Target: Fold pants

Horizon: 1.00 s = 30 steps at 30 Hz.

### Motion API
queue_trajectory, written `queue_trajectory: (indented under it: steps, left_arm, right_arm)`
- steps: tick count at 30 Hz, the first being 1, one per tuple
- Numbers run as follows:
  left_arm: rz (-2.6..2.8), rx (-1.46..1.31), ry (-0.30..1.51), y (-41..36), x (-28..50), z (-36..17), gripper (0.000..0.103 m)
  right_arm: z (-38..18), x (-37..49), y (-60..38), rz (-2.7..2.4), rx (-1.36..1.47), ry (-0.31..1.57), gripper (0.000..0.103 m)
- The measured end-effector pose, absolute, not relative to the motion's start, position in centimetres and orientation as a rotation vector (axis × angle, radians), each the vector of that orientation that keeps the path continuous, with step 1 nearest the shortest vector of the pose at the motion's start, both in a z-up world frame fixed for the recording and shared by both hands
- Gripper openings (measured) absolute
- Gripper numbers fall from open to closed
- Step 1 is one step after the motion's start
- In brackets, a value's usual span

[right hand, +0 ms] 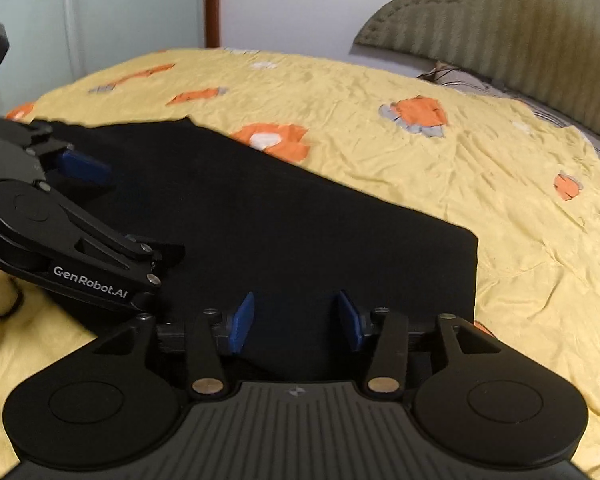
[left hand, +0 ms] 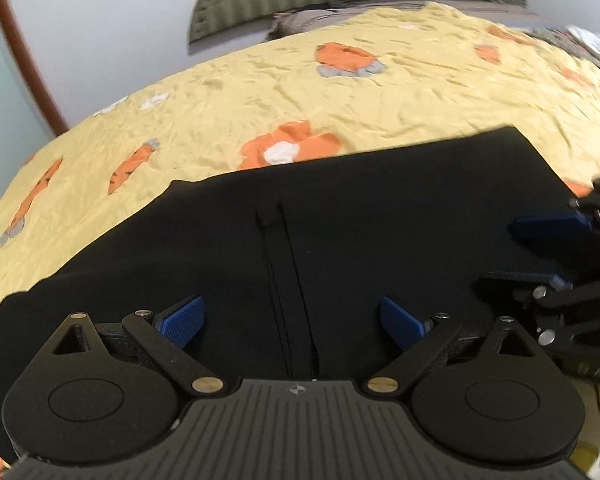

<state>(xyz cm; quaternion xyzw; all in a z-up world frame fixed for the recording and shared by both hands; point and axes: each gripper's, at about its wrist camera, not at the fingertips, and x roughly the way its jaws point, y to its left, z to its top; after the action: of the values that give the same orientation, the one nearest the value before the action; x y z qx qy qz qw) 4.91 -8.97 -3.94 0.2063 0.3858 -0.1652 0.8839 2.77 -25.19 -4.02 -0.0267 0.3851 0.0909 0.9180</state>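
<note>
Black pants (left hand: 360,200) lie flat on the bed as a folded, roughly rectangular stack, with a stitched seam running down the middle in the left wrist view. My left gripper (left hand: 292,316) hovers over the near edge of the pants, its blue pads spread wide with nothing pinched. To its right, my right gripper (left hand: 540,252) reaches in over the pants' right end. In the right wrist view the pants (right hand: 300,220) fill the centre. My right gripper (right hand: 296,320) stands open above their near corner, with fabric showing in the gap but not squeezed. The left gripper (right hand: 120,216) is at the far left, open.
A wrinkled yellow bedspread (left hand: 380,92) with orange flower and carrot patches covers the bed all around the pants. A green ribbed headboard (right hand: 500,24) and a grey pillow (right hand: 460,80) sit at the far end. A wooden door frame (right hand: 212,0) stands against the pale wall.
</note>
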Motion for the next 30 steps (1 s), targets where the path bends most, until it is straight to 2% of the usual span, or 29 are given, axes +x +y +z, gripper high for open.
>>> queue_trajectory:
  steps: [4, 8, 11, 17, 20, 28, 30]
  left_arm:
    - [-0.346, 0.407, 0.797, -8.4, 4.8, -3.2, 0.097]
    - [-0.332, 0.389, 0.828, -8.4, 6.1, -3.7, 0.097]
    - [-0.363, 0.393, 0.834, -8.1, 5.7, -3.9, 0.097]
    - [-0.329, 0.320, 0.829, -6.4, 6.0, -3.5, 0.097]
    - [-0.361, 0.332, 0.856, -5.9, 6.2, -4.1, 0.099]
    - [-0.320, 0.402, 0.763, -2.1, 3.6, -1.6, 0.099]
    - [-0.261, 0.387, 0.763, 0.2, 3.9, -1.4, 0.099]
  right_arm:
    - [-2.8, 2.7, -25.3, 0.158, -0.070, 0.781, 0.046]
    - [-2.3, 3.6, -24.9, 0.117, -0.044, 0.739, 0.060]
    - [-3.5, 4.2, -23.9, 0.129, -0.116, 0.802, 0.061]
    - [-2.7, 3.3, -23.2, 0.111, -0.139, 0.768, 0.061]
    - [-3.5, 3.7, -22.5, 0.074, -0.155, 0.789, 0.069]
    - [-2.0, 3.4, -20.9, 0.060, -0.170, 0.754, 0.070]
    - [-1.9, 3.9, -20.2, 0.083, -0.164, 0.748, 0.077]
